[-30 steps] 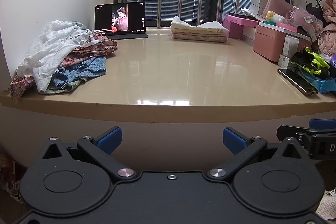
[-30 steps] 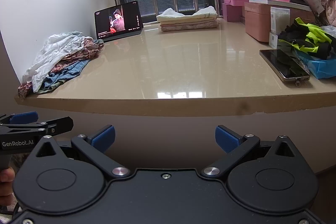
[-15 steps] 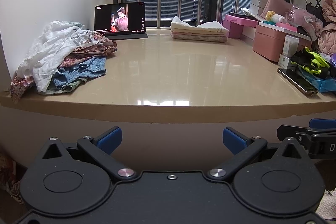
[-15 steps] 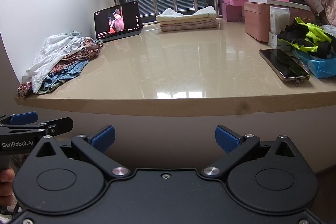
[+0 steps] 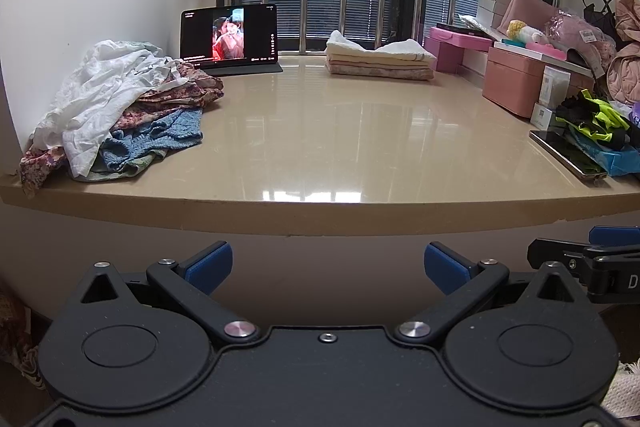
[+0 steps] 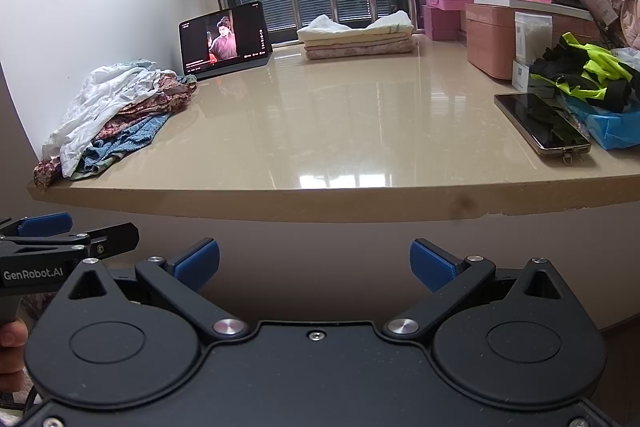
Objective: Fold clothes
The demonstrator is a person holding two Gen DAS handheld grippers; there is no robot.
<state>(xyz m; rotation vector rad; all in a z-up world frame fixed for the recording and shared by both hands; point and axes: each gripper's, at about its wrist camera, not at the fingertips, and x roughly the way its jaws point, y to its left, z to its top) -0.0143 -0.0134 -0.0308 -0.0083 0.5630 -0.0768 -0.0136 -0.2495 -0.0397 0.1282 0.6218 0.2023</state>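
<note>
Clothes wait in a crumpled pile (image 5: pixel 120 111) ahead and to the left of my left gripper (image 5: pixel 328 265), on the counter (image 5: pixel 320 155); a folded stack (image 5: pixel 378 61) sits far ahead by the window. Both my left and right gripper (image 6: pixel 314 263) hang spread wide with nothing in them, below the counter edge. My worry: the white shirt (image 5: pixel 96 91) lies tangled over the floral and blue pieces, so pinching it may drag the others off the near edge, or sweep toward the tablet (image 5: pixel 230 37).
</note>
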